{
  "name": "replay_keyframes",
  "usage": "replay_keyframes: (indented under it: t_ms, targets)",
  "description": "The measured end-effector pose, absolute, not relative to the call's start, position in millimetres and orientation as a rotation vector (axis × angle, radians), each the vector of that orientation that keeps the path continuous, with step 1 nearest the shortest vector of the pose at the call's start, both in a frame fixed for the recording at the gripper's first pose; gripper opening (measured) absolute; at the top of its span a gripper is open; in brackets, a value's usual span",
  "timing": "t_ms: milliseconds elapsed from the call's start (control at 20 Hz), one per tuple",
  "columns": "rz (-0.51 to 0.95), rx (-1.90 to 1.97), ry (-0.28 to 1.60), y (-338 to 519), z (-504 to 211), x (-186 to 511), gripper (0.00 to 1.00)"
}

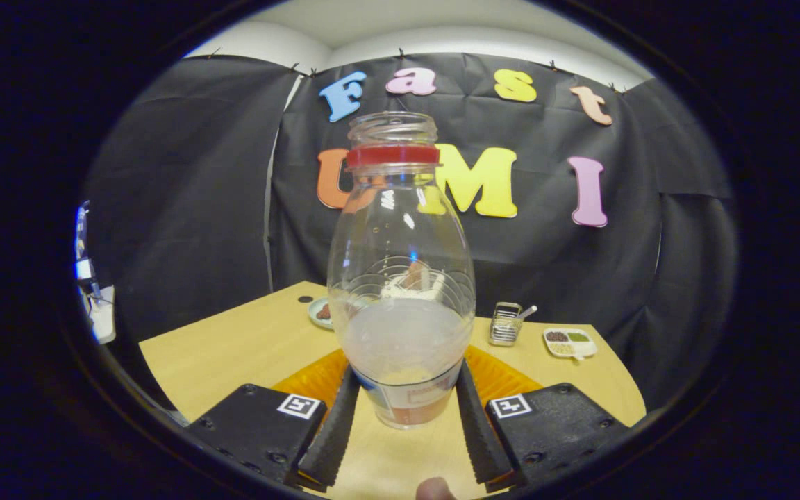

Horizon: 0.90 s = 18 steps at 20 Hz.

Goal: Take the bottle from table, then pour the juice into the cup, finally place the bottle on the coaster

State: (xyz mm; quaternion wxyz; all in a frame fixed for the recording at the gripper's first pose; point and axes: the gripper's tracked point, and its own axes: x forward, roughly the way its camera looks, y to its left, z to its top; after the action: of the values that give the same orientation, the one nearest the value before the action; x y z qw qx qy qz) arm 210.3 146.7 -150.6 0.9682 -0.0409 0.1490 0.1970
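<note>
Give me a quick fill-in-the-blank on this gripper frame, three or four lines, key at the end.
1. The gripper is shut on the ____.
2. The ring around the neck of the bottle is coloured ____.
3. The bottle's mouth has no ____ on it.
4. The bottle stands ____ between the fingers, over the wooden table.

Missing words: bottle; red; cap; upright

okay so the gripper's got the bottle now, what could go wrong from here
The bottle has no cap and holds cloudy liquid, so tilting it early could spill onto the table. The fingers press only its low, narrow base, so the tall body may tip or slip. The small dishes and metal basket beyond could be knocked when swinging it.
</note>
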Motion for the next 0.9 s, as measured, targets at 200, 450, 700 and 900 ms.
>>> replay_keyframes:
  t_ms: [200, 450, 700, 900]
  targets:
    - [0.412, -0.086, 0.34, 157.9, -181.7, 240.9, 0.74]
    - [0.4, -0.104, 0.394, 172.0, -230.9, 272.0, 0.75]
    - [0.402, -0.094, 0.452, 187.3, -277.3, 285.6, 0.75]
    - [0.371, -0.065, 0.487, 183.3, -301.5, 292.2, 0.76]
